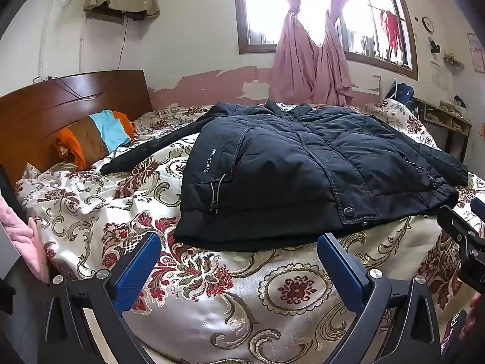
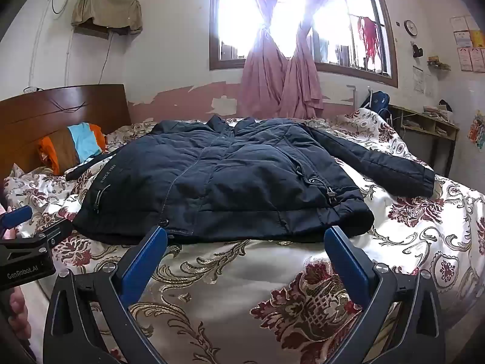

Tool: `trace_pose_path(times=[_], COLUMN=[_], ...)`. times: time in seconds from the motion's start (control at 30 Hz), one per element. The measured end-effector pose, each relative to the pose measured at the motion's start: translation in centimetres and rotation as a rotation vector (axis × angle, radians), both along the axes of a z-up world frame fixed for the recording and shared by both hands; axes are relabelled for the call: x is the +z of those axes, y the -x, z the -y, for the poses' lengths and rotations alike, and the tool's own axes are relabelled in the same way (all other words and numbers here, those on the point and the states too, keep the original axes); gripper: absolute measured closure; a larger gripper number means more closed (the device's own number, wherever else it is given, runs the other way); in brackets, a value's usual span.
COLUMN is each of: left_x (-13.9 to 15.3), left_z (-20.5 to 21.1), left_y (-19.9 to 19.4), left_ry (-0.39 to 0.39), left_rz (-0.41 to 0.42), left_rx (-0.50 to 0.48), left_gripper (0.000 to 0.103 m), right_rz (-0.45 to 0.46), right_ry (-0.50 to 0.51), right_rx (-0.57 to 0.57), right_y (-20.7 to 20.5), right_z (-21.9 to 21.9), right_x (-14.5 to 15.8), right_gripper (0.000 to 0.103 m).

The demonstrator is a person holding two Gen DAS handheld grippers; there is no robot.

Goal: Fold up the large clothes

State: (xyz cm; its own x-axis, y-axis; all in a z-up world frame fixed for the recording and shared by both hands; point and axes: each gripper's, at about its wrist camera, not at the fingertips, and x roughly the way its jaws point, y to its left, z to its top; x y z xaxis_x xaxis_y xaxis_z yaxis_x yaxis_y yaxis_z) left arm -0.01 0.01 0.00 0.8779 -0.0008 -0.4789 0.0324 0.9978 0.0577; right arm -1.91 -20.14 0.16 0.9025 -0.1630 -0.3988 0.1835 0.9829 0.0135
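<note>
A large dark navy padded jacket (image 1: 303, 163) lies front up and spread on the bed, hem toward me, both sleeves out to the sides. It also shows in the right wrist view (image 2: 230, 179). My left gripper (image 1: 239, 239) is open and empty, its blue fingertips just short of the hem's left part. My right gripper (image 2: 245, 233) is open and empty, at the hem's right part. Each gripper shows at the edge of the other's view: the right one (image 1: 466, 233), the left one (image 2: 27, 236).
A floral satin quilt (image 1: 212, 288) covers the bed. A striped orange, brown and blue pillow (image 1: 97, 136) leans on the wooden headboard (image 1: 60, 106) at left. A window with pink curtains (image 1: 306, 60) is behind. A desk (image 2: 430, 127) stands at far right.
</note>
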Motion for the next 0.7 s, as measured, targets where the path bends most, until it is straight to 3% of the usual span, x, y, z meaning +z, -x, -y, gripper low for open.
trace_pose_path(times=[0.7], left_x=[0.07], left_z=[-0.05], left_y=[0.09], left_ry=[0.0], left_rz=[-0.003], left_rx=[0.0], left_gripper=[0.0], right_rz=[-0.002], right_ry=[0.001], right_rx=[0.0], right_y=[0.02], right_z=[-0.06], right_x=[0.0], right_gripper=[0.001])
